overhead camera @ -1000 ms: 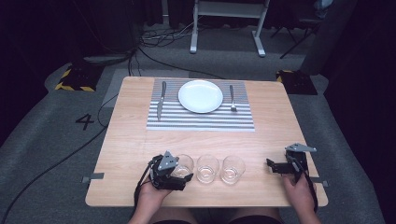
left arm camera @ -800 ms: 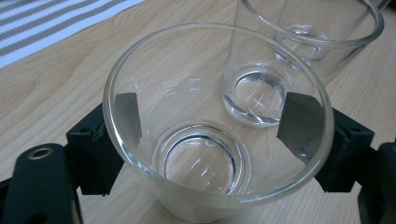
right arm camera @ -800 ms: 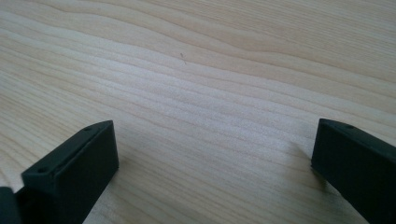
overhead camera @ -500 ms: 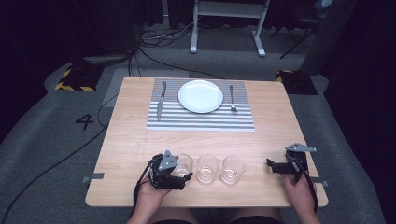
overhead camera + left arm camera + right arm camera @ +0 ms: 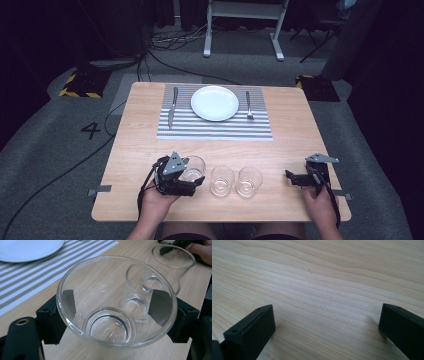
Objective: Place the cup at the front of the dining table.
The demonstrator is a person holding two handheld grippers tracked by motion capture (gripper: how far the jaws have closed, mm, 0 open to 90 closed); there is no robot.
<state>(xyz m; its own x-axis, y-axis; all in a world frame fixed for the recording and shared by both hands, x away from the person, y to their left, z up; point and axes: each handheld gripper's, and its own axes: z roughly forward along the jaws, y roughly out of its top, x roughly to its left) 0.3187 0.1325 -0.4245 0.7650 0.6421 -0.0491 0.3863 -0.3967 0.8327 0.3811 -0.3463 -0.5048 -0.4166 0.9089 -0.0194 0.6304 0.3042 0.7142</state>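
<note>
Three clear glasses stand in a row near the table's front edge. The left glass [image 5: 194, 167] [image 5: 110, 327] sits between the jaws of my left gripper [image 5: 190, 175] [image 5: 113, 305], whose grey pads [image 5: 68, 302] press on its wall from both sides, so it is shut on it. The middle glass [image 5: 221, 180] [image 5: 140, 307] and the right glass [image 5: 249, 181] [image 5: 172, 261] stand free beside it. At the front right, my right gripper [image 5: 292, 179] [image 5: 327, 325] rests low over bare wood, open, with nothing between its jaws.
A striped placemat [image 5: 215, 127] at the table's far side carries a white plate [image 5: 215, 103], a knife [image 5: 172, 106] to its left and a fork [image 5: 248, 104] to its right. Bare wood [image 5: 300, 135] lies between mat and glasses.
</note>
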